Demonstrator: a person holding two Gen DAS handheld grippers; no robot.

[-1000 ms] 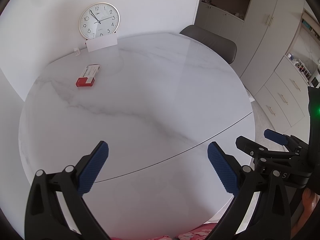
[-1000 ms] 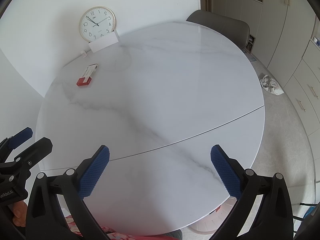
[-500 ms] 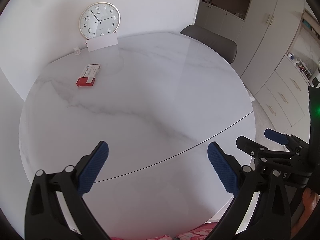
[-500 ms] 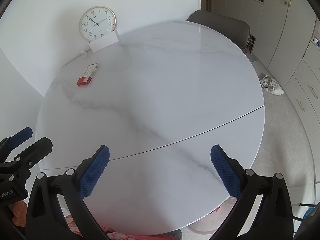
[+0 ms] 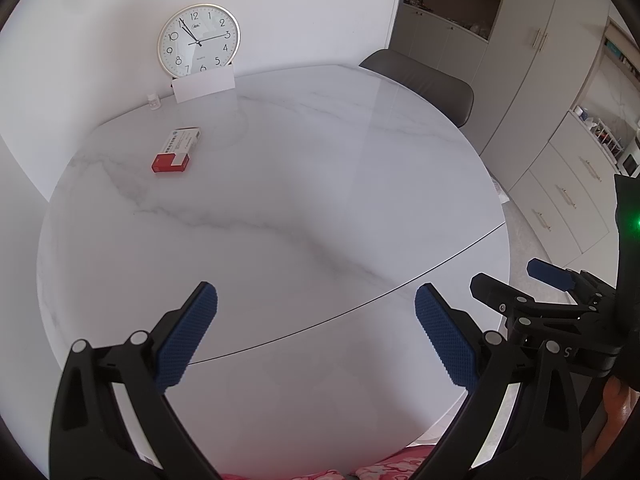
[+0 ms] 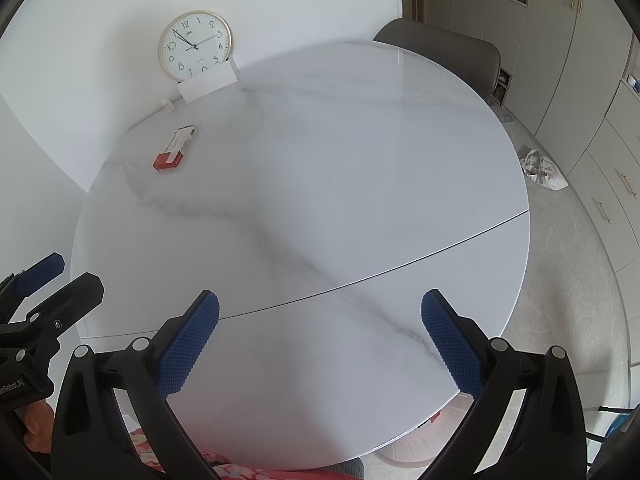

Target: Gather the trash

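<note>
over the near edge of the tabletop (image 5: 320, 200), both grippers are held side by side, above the marble and touching nothing. the left gripper (image 5: 316, 336) is seen with its blue pads (image 5: 186, 340) spread wide, nothing between them; the right gripper (image 6: 320, 340) is likewise spread wide and empty. in the left view the right gripper (image 5: 560, 304) is seen at the right edge of the picture, and in the right view the left gripper (image 6: 36, 304) is seen at the left edge.

the box (image 5: 176, 150), red at one end and white along its top, is lain flat near the far left edge of the tabletop, well apart from both grippers; it is seen in the right view too (image 6: 175, 148). behind it, at the far edge against the wall, a clock (image 5: 199, 40) is stood upright with a white card (image 5: 204, 86) propped in front of its base, and a small bottle (image 5: 153, 101) is placed just left of the card. a grey chair (image 5: 424, 84) is tucked at the far right edge of the tabletop. on the floor beyond the right edge, a white bag (image 6: 544, 170) is seen in the right view.

against the frames of a second ago, almost nothing is changed: the grippers are kept at the same spread and in the same place, and the box is left where it was.
</note>
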